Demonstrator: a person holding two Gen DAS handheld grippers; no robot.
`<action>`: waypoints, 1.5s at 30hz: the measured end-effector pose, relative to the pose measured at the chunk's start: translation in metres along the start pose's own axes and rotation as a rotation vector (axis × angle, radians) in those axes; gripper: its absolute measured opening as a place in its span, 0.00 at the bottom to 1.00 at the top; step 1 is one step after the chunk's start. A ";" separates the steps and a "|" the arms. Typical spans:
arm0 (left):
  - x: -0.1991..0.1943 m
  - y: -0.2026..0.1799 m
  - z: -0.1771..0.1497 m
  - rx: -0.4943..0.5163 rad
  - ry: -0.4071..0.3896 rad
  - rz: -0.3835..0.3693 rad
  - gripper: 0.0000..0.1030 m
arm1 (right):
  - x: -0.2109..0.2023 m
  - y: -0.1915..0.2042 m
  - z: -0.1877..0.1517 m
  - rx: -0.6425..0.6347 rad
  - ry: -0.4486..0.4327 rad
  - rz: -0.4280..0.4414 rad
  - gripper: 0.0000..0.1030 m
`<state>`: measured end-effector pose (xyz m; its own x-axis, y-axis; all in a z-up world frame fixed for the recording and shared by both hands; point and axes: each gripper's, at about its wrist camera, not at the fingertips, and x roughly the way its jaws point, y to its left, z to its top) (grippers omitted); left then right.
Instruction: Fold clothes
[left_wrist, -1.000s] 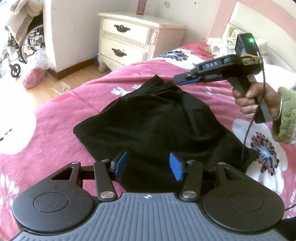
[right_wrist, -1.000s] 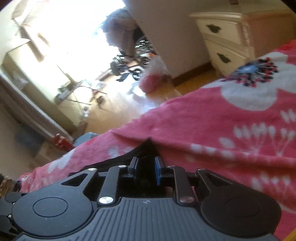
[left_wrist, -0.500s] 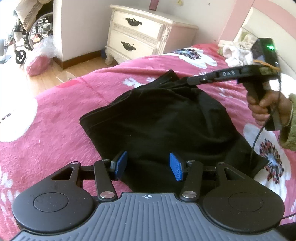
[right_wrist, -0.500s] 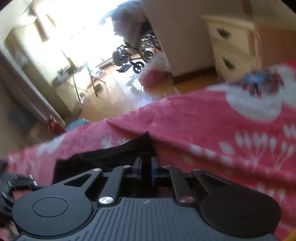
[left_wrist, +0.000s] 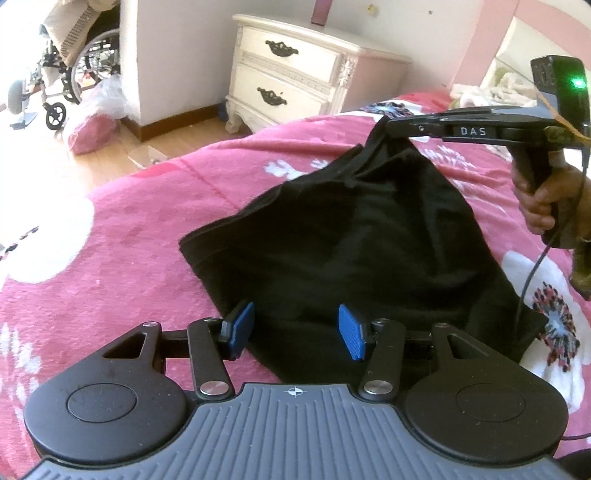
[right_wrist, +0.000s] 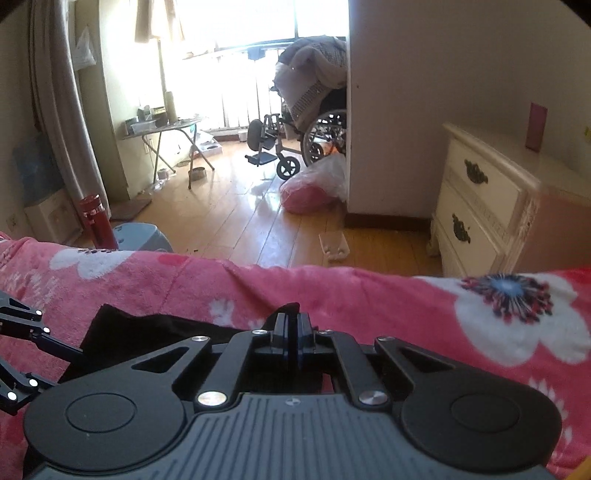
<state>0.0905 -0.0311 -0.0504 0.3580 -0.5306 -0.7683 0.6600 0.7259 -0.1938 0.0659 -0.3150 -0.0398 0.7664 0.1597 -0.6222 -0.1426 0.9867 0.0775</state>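
Left wrist view shows the left hand-held gripper (left_wrist: 291, 334) low over the near edge of the black garment (left_wrist: 354, 243), its blue pads wide apart and holding nothing. The garment lies spread on the pink bed (left_wrist: 110, 236), with the left edge flat and the far corner pulled up into a peak. At the right, the right hand-held gripper (left_wrist: 391, 128) is clamped on this corner and holds it above the bed. In the right wrist view its pads are pressed together on a tip of black cloth.

I judge that a fold is under way: one corner is raised, but the cloth is not yet laid over itself, so the folding is left.

Compared with one second ago, the corner stands higher, the right gripper has lifted, and its pads have closed fully.
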 end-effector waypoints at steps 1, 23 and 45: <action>-0.001 0.001 0.001 -0.003 -0.002 0.006 0.49 | 0.002 -0.001 0.000 0.001 0.001 0.000 0.03; 0.009 0.020 0.032 0.088 -0.111 0.042 0.49 | 0.025 -0.020 -0.013 0.088 0.041 0.011 0.04; 0.063 -0.008 0.083 0.580 -0.075 -0.313 0.47 | -0.043 0.019 0.010 -0.037 -0.058 0.220 0.04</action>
<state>0.1623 -0.1069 -0.0467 0.1228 -0.7221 -0.6808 0.9814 0.1903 -0.0248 0.0370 -0.3031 -0.0035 0.7487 0.3732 -0.5479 -0.3321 0.9265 0.1772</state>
